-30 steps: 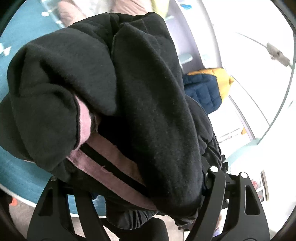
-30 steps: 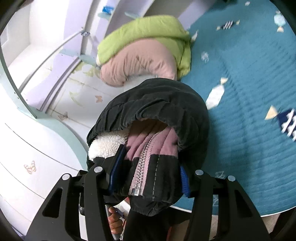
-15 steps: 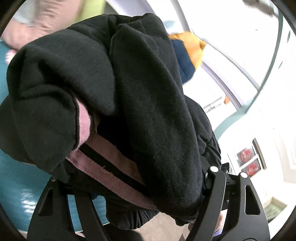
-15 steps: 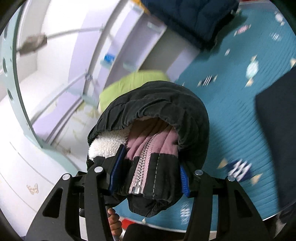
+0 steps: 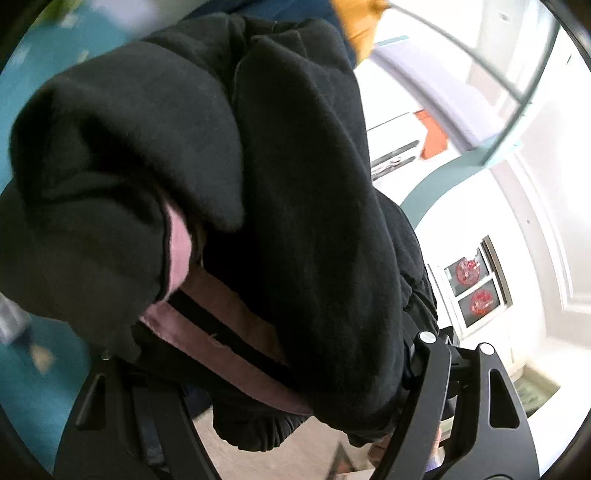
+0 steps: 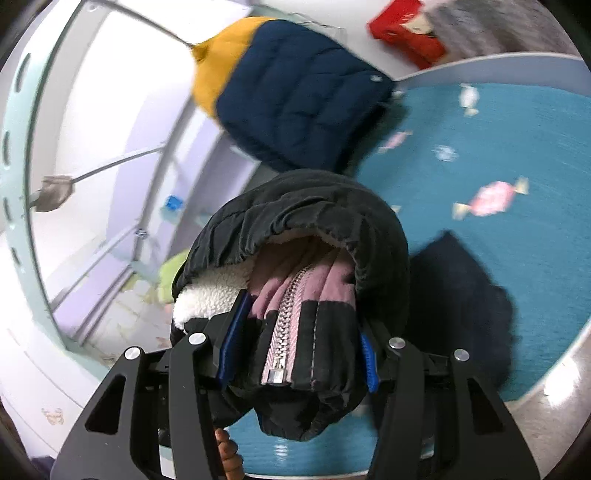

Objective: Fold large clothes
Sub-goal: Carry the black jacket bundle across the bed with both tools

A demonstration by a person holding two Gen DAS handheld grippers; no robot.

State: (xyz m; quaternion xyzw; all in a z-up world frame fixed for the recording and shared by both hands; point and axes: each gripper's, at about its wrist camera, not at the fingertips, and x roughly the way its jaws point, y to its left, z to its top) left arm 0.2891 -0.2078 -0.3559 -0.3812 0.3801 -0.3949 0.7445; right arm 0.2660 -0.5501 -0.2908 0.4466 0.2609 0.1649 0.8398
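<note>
A black jacket with pink trim fills the left wrist view, bunched between the fingers of my left gripper, which is shut on it. In the right wrist view the same black jacket, with a pink zipper band and white fleece lining, is clamped in my right gripper between its blue pads. Both grippers hold the jacket up above the round teal mat.
A folded navy and yellow puffer jacket lies at the mat's far edge. A dark folded garment lies on the mat to the right. A red box sits at the back. White cabinets and rails stand to the left.
Both grippers have swung round with the jacket held fast. The green and pink cushions left the right view; the navy jacket, red box and dark garment came in.
</note>
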